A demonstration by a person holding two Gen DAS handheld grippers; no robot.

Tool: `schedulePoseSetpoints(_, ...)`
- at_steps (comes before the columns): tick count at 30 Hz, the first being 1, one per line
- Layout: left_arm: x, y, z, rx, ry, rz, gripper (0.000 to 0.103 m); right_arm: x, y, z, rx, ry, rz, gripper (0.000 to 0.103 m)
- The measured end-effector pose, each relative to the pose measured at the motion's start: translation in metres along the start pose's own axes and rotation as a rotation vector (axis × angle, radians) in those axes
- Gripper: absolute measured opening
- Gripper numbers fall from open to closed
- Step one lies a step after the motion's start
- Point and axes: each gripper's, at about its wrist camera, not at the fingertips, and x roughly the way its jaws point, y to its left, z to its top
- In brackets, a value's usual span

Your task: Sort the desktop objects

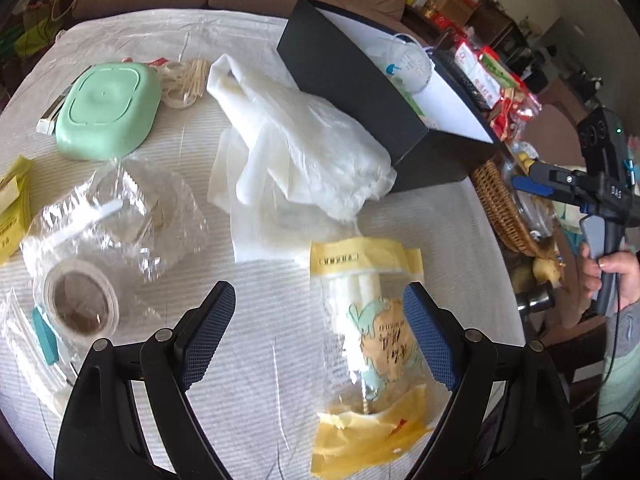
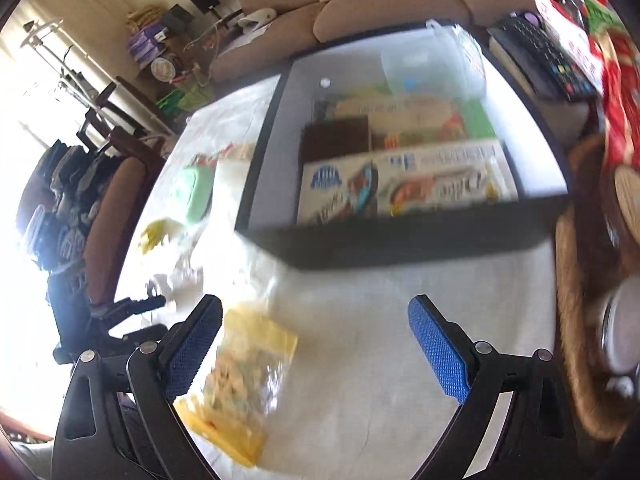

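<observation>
Covering the table (image 1: 280, 400) is a white cloth, with the black box (image 1: 348, 80) at 1 o'clock holding packets. A crumpled white bag (image 1: 304, 144) lies at 12, a green dish (image 1: 106, 110) at 10. The yellow packet (image 1: 368, 344) lies between the left gripper's (image 1: 320, 332) wide-spread, empty fingers. The right gripper (image 2: 316, 344) also gapes empty.

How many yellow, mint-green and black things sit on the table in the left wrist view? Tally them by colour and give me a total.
Yellow: 2, the yellow-edged bag and the yellow packet.
Mint green: 1, the dish.
Black: 1, the box.
Total: 4.
</observation>
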Motion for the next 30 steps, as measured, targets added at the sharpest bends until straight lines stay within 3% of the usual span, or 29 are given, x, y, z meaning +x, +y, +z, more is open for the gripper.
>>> schedulePoseSetpoints(3,-0.001,-0.005,-0.009,0.001,-0.012,0.014,0.085,-0.002,0.006,0.003,-0.005,-0.009,0.011,0.097)
schedulePoseSetpoints(8,0.008,-0.003,-0.007,-0.024,-0.033,-0.005,0.085,0.011,0.004,0.060,0.027,-0.052,0.090,0.097)
schedulePoseSetpoints(11,0.019,0.004,-0.003,-0.031,-0.029,-0.008,0.085,0.032,0.005,0.111,-0.005,-0.045,0.004,0.097)
schedulePoseSetpoints(15,0.029,0.013,0.007,-0.037,-0.015,-0.004,0.085,0.100,0.000,0.170,-0.027,0.086,-0.161,0.097)
schedulePoseSetpoints(17,0.030,0.013,0.012,-0.019,-0.017,0.008,0.085,0.136,-0.003,0.186,-0.013,0.149,-0.189,0.097)
schedulePoseSetpoints(22,0.031,0.017,0.016,-0.008,-0.008,0.013,0.085,0.194,-0.015,0.198,0.035,0.207,-0.159,0.097)
schedulePoseSetpoints(27,0.030,0.016,0.016,-0.008,-0.003,0.003,0.085,0.213,-0.021,0.199,0.041,0.222,-0.137,0.097)
schedulePoseSetpoints(30,0.032,0.015,0.015,-0.004,0.005,0.004,0.085,0.215,-0.030,0.199,0.032,0.252,-0.179,0.097)
